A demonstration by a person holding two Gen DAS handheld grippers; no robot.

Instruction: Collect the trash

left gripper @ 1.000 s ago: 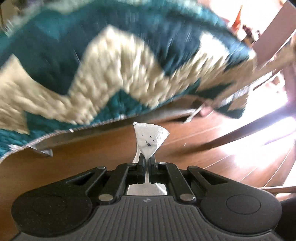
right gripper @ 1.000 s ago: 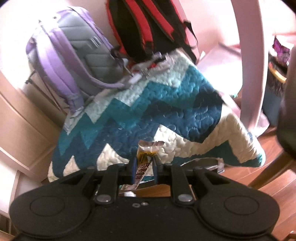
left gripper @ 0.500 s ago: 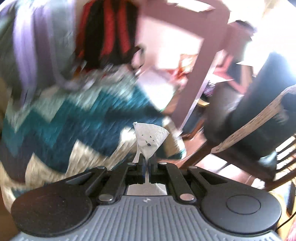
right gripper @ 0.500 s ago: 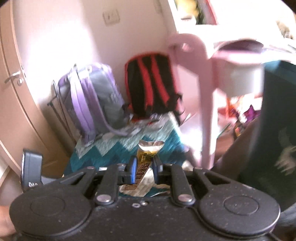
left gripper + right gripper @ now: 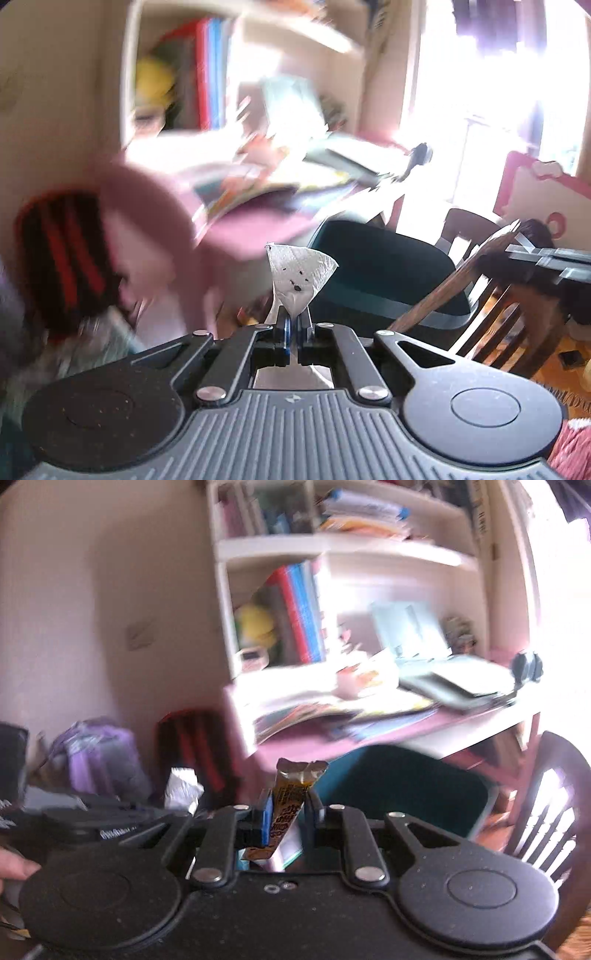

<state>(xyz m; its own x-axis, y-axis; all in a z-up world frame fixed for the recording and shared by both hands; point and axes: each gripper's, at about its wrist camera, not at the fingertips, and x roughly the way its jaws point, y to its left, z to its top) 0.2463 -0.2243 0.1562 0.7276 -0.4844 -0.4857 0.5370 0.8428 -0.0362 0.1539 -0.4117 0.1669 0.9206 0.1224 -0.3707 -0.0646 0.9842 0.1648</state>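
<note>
Left gripper (image 5: pixel 294 325): jaws pressed together on a scrap of white paper (image 5: pixel 301 273), which fans upward from the tips, speckled with dark flecks. No print on it.

Right gripper (image 5: pixel 288 814): jaws pinching a snack wrapper (image 5: pixel 291 797), brown and yellow, torn top end sticking up, lower end hanging behind the tips. Red-and-white lettering runs along it; too blurred to read.

In the right wrist view the left gripper shows at the left edge with its paper (image 5: pixel 183 788); white lettering on its body, not legible. A fingertip (image 5: pixel 16 867) is cut off at the frame edge.

Just beyond both grippers: a dark teal bin (image 5: pixel 402 794), mouth toward the cameras; interior dark, contents cannot be told. Both pieces of trash are held in the air on the near side of it, not inside.

Right of the bin, a dark wooden chair (image 5: pixel 491 295), partly cut off. Left of it, a red-and-black backpack (image 5: pixel 197 753) and a purple bag (image 5: pixel 98 760), both smeared by motion blur.

Behind the bin, a pink desk (image 5: pixel 369 734) heaped with open books and papers; titles unreadable. Above, white shelves (image 5: pixel 332 546) hold upright books, red and blue spines, and something yellow, unidentifiable. Window glare washes out the far right.
</note>
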